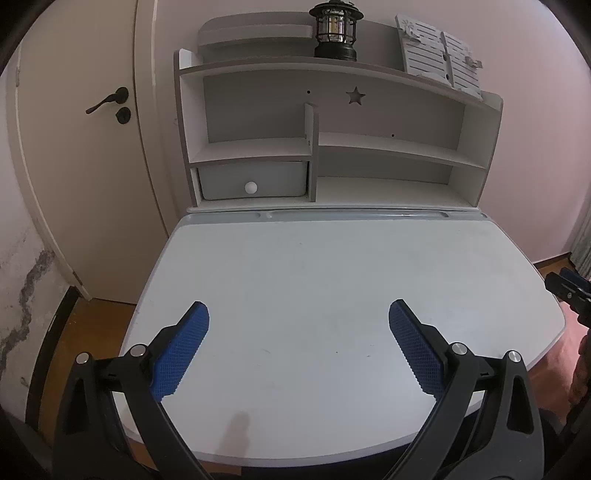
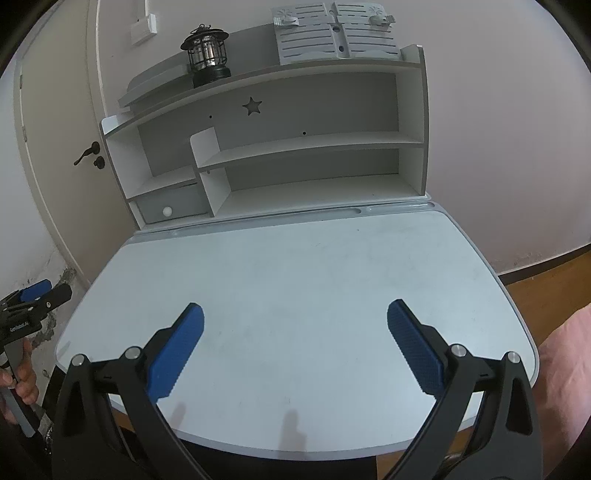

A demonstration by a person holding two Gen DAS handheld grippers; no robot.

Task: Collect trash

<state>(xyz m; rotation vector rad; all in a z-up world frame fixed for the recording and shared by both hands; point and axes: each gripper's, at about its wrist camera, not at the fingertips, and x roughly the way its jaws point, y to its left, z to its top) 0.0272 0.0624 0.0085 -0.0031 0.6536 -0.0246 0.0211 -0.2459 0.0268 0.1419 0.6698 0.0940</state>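
My left gripper hangs open above the near part of a pale desk top, nothing between its blue pads. My right gripper is open too, over the same desk top, its blue pads bare. Each gripper shows at the edge of the other's view: the right gripper at the far right, the left gripper at the far left with a hand on its handle. No piece of trash shows in either view.
A white shelf unit stands at the desk's back, with a small drawer, a black lantern and a grey book stand on top. A door is at the left. Wooden floor shows around the desk.
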